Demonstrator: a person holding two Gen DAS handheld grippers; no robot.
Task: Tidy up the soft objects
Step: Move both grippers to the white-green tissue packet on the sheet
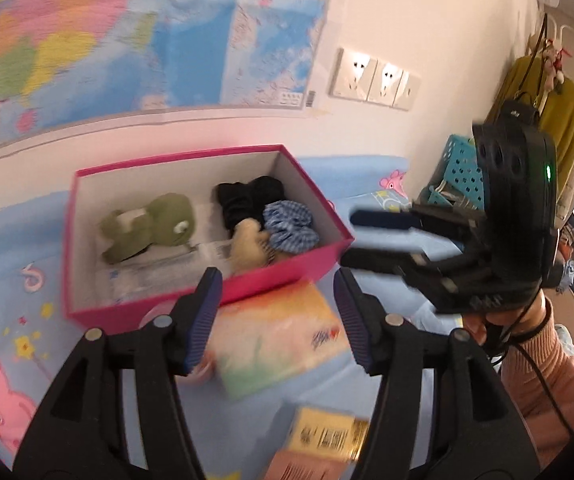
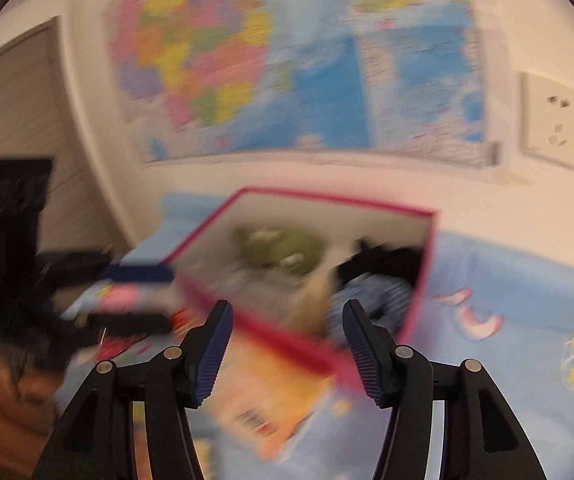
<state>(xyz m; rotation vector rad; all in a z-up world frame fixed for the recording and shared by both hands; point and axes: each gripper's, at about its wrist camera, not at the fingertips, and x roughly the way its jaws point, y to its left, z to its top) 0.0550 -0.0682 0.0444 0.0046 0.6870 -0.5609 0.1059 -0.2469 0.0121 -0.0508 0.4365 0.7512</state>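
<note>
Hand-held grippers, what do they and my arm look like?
Each black plastic hand-held gripper, left and right, has ribbed dark-blue finger pads and silver pivot pins. The right unit carries a green indicator light, a black cable, and a salmon-pink knit sleeve.

A green plush (image 1: pixel 149 222), black cloth (image 1: pixel 249 196), blue gingham scrunchie (image 1: pixel 291 226) and beige toy (image 1: pixel 249 250) lie inside the pink box (image 1: pixel 279 274).

One pink box (image 1: pixel 287 276) stood on the blue printed cloth (image 1: pixel 3 248). It held four soft things: one green plush toy (image 1: pixel 155 224), one black fabric piece (image 1: pixel 247 198), one blue checked scrunchie (image 1: pixel 291 230) and one cream plush piece (image 1: pixel 249 248). One tissue pack (image 1: pixel 275 340) lay beside the box. Two grippers were visible: the left gripper (image 1: pixel 279 316) and the right gripper (image 2: pixel 287 344).
</note>
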